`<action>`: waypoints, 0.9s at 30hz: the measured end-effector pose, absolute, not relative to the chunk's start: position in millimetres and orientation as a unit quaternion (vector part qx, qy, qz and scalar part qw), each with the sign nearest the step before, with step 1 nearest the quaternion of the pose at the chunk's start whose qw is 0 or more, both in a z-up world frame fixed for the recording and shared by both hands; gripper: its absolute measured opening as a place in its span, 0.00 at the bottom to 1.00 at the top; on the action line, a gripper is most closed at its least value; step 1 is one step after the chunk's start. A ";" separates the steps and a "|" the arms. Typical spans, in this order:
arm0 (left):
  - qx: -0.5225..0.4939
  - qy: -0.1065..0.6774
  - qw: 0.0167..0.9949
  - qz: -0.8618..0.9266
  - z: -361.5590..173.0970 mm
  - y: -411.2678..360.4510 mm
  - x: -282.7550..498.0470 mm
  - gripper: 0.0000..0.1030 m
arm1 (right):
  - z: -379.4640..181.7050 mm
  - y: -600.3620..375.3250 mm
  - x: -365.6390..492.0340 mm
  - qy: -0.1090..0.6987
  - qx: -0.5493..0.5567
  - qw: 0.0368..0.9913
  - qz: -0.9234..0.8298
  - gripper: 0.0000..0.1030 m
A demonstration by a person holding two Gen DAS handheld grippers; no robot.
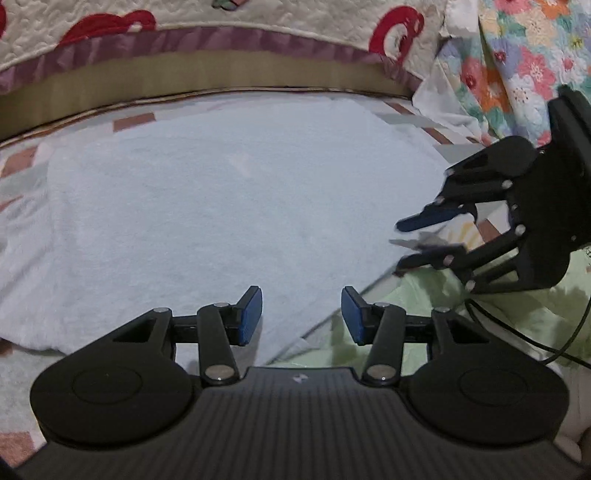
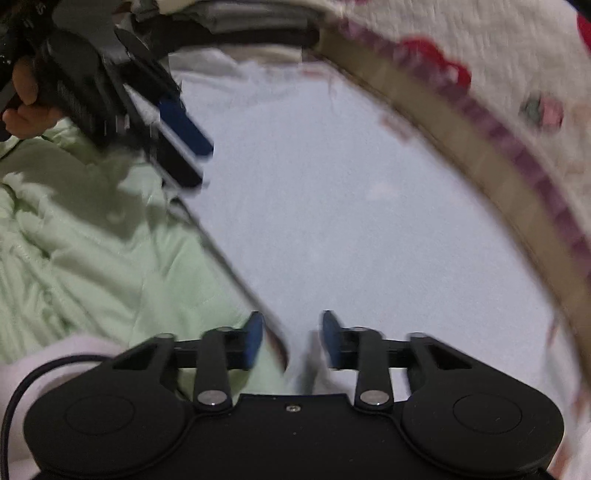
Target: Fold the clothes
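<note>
A pale blue cloth lies spread flat on the bed. My left gripper hovers over its near right edge, jaws apart with nothing between the blue pads. It also shows in the right wrist view as the left gripper at the upper left, held by a hand. My right gripper stands over the cloth's dark-lined edge, which runs in between its blurred fingers; a gap still shows beside the pads. In the left wrist view the right gripper is at the cloth's right border.
A crumpled light green garment lies beside the blue cloth. A cream quilt with red shapes and a purple trim rises behind. A floral cloth hangs at the back right. A black cable trails over the green garment.
</note>
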State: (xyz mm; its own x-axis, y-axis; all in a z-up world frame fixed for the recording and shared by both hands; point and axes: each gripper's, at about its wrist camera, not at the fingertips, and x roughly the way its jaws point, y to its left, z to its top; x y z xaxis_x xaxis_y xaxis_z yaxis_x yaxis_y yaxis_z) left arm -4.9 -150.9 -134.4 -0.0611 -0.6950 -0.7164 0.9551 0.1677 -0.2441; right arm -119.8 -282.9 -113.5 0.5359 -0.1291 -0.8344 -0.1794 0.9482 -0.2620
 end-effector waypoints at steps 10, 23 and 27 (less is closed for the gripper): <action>0.163 0.393 0.677 -0.601 -142.3 -150.0 -2.1 0.45 | -139.1 -252.9 -116.1 0.496 -0.267 0.826 0.017 0.26; 0.109 0.354 0.650 -0.664 -130.7 -145.7 -9.8 0.45 | -110.1 -292.0 -115.7 0.443 -0.075 0.893 -0.025 0.13; 0.140 0.329 0.650 -0.670 -129.6 -170.1 -31.6 0.46 | -106.8 -331.3 -112.2 0.445 0.050 0.894 -0.013 0.10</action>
